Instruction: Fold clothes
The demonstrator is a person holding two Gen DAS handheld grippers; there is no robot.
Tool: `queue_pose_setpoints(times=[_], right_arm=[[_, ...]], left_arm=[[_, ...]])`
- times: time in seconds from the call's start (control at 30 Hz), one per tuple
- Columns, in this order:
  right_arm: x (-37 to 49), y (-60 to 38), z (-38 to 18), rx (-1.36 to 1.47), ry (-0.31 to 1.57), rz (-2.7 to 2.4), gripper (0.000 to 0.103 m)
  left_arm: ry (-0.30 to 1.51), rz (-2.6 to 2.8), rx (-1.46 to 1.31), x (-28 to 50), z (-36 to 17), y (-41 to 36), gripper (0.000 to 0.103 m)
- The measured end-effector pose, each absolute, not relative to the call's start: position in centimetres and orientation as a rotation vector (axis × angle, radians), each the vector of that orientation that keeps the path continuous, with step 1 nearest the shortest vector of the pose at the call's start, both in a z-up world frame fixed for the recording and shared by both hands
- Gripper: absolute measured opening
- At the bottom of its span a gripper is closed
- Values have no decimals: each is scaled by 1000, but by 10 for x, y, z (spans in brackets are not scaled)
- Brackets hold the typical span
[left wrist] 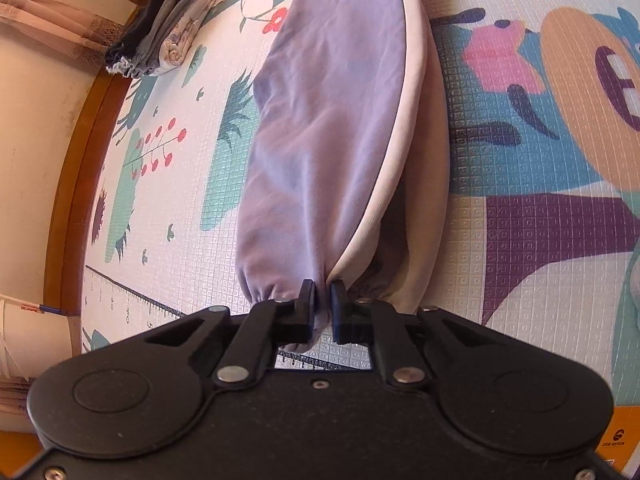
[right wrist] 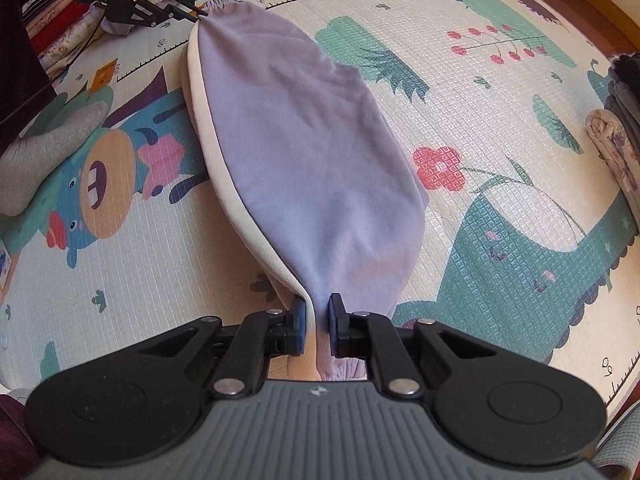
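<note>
A lilac garment with a cream stripe along one side [left wrist: 328, 128] is stretched lengthwise over a patterned play mat [left wrist: 500, 220]. My left gripper [left wrist: 322, 292] is shut on its gathered cuff end. In the right wrist view the same lilac garment [right wrist: 304, 152] runs away from me, and my right gripper [right wrist: 318, 306] is shut on its near end. At the far end of the garment the left gripper [right wrist: 198, 16] shows, pinching the cloth there.
A stack of folded clothes [left wrist: 160, 32] sits by the wooden frame [left wrist: 76, 160] at the mat's edge, and shows again as folded clothes [right wrist: 618, 120] at the right. A grey-socked foot [right wrist: 44, 148] rests at the left. More piled clothes [right wrist: 56, 20] lie at top left.
</note>
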State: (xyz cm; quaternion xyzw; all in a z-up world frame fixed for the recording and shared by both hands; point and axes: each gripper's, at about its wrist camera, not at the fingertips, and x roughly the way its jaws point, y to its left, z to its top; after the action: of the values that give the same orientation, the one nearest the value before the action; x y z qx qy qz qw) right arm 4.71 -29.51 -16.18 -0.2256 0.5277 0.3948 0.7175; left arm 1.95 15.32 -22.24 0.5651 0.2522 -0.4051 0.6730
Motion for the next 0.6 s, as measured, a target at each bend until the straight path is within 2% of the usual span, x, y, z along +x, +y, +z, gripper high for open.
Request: queue_pose_setpoints(times=[0.47,0.6], right_arm=[[120,-327,-160,-497,1108,624,9],[144,-334,-170,-537,1103,525,5]], left_arm=[[663,-690,958,113,-196,129,5],[677,-636,918,142,-200,123,4]])
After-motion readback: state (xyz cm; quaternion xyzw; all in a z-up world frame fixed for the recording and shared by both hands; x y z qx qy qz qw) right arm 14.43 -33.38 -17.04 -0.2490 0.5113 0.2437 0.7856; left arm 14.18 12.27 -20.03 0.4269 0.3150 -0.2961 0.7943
